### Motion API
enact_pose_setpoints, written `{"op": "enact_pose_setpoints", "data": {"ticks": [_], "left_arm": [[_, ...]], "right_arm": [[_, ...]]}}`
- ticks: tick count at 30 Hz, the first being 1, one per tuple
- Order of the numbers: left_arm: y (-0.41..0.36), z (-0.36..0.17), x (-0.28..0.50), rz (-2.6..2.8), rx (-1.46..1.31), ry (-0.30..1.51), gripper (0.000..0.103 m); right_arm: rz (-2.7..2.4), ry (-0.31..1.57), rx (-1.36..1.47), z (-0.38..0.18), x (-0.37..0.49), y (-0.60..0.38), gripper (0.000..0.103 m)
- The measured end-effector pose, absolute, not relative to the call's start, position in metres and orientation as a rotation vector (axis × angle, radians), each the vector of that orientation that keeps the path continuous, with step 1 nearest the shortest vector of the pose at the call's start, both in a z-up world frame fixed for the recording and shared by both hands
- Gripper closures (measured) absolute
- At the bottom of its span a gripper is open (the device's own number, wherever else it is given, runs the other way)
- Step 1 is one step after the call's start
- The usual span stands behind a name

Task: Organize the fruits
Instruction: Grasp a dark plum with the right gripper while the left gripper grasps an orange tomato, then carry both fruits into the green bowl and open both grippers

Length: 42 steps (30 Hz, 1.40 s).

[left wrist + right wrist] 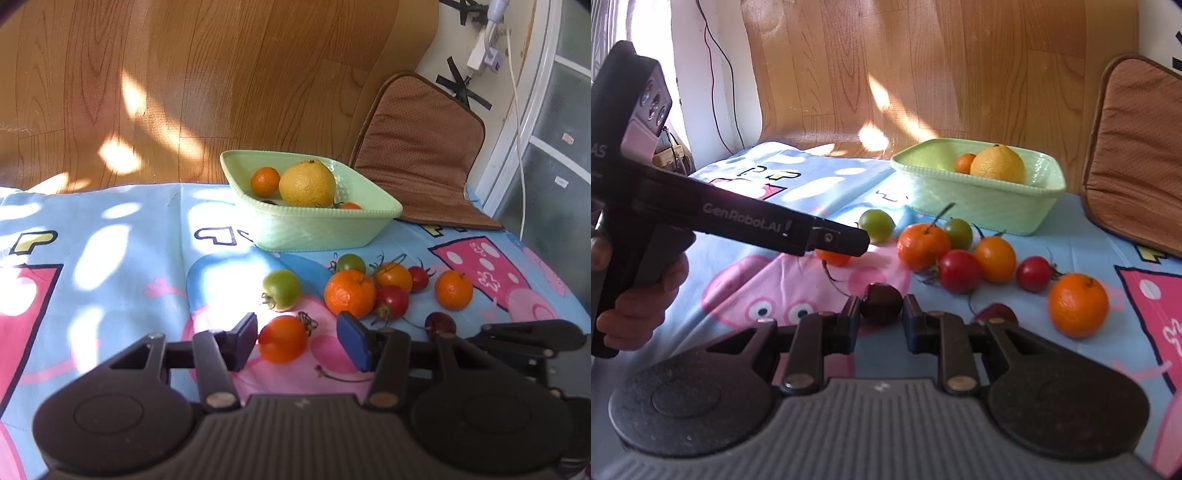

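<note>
Fruits are being gathered into the green basket [325, 229], and the job is judged to be early on: only a large yellow citrus [307, 183], a small orange [265, 181] and a partly hidden piece or two are lying inside. Most of the pile is waiting on the cartoon cloth [110, 229] in front of the basket, among it green tomatoes, red tomatoes, and a big mandarin [349, 293].

An orange-red tomato [282, 339] is being straddled by the left gripper [301, 341], its jaws standing moderately wide, with one pad just beside the skin and the other clear of it. A dark cherry [881, 303] is being squeezed by the right gripper [881, 319], jaws drawn in narrow onto it.

From the right wrist view, the left tool's body and the hand [639, 295] wrapped around its handle are being shown, unseen from the left. From the left wrist view, the basket floor is being revealed more fully, along with wall cables [517, 110].
</note>
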<state>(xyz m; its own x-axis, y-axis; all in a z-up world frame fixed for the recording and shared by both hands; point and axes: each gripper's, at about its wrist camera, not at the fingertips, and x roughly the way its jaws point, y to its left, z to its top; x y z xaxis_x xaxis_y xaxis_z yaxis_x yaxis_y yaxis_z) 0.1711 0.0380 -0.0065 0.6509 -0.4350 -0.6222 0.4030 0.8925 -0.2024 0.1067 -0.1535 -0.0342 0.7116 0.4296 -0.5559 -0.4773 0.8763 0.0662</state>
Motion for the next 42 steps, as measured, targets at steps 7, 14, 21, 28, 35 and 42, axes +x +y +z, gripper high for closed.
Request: {"op": "enact_pose_setpoints", "data": {"ticks": [7,14,21,28,35,42], "left_arm": [[0.026,-0.01,0.153,-0.385,-0.023,0.722,0.073],[0.022,0.034,0.131,-0.434,-0.087,0.64,0.073],[0.002,0.065,0.196,-0.381,-0.045,0.565,0.073],[-0.009,0.035,0.273,-0.363,-0.101,0.644,0.072],[-0.02,0.02,0.29,-0.337,-0.065,0.677,0.07],[0.007,0.051,0.222,-0.33,-0.117,0.551,0.07]], "right_arm": [[0.464,0.553,-0.071,-0.034,0.071,-0.174,0.076],[0.466,0.471,0.01,-0.009,0.072,-0.188,0.076],[0.385,0.397,0.017,0.026,0.148,-0.193,0.076],[0.353,0.497,0.009,0.01,0.222,-0.187,0.075],[0.331,0.545,0.025,-0.003,0.241,-0.193,0.074],[0.329,0.457,0.097,0.017,0.173,-0.222,0.075]]}}
